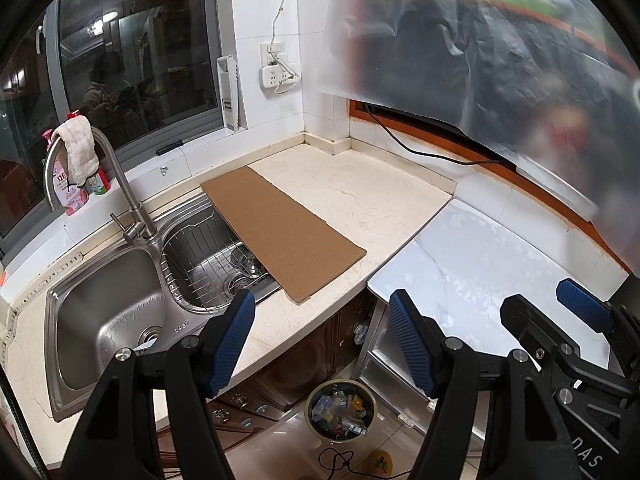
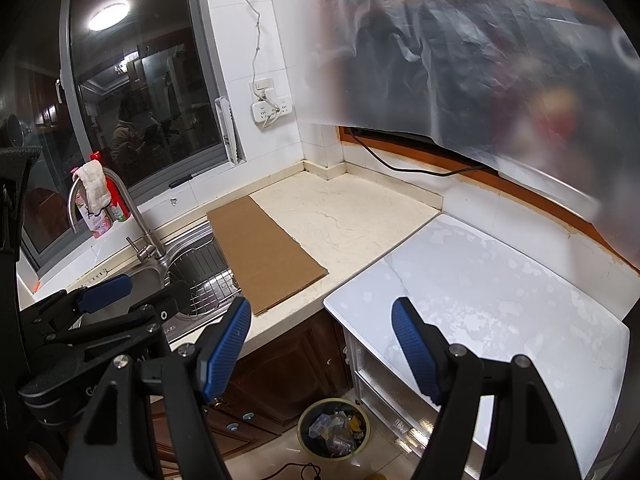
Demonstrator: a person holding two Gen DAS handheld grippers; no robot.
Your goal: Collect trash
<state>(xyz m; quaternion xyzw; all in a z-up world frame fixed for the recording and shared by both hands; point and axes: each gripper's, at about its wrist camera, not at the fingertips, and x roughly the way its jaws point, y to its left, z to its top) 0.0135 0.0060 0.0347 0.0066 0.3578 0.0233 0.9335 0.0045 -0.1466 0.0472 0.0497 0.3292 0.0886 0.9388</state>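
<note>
A round trash bin (image 1: 340,408) (image 2: 334,428) stands on the floor below the counter edge, holding several wrappers and bits of plastic. A flat brown cardboard sheet (image 1: 280,228) (image 2: 264,252) lies on the cream countertop (image 1: 360,196), one end overhanging the sink basket. My left gripper (image 1: 322,300) hovers open above the counter's front edge, nothing between its blue pads. My right gripper (image 2: 322,304) is open and bare too, over the gap between counter and white cabinet. Each shows in the other's view, the right gripper (image 1: 536,296) at the right, the left gripper (image 2: 148,292) at the left.
A double steel sink (image 1: 104,320) with a faucet (image 1: 128,196) and a draped cloth sits at the left. A white slab top (image 2: 500,300) lies at the right. A translucent plastic sheet (image 1: 500,60) hangs over the right wall. A black cable (image 1: 340,464) trails on the floor.
</note>
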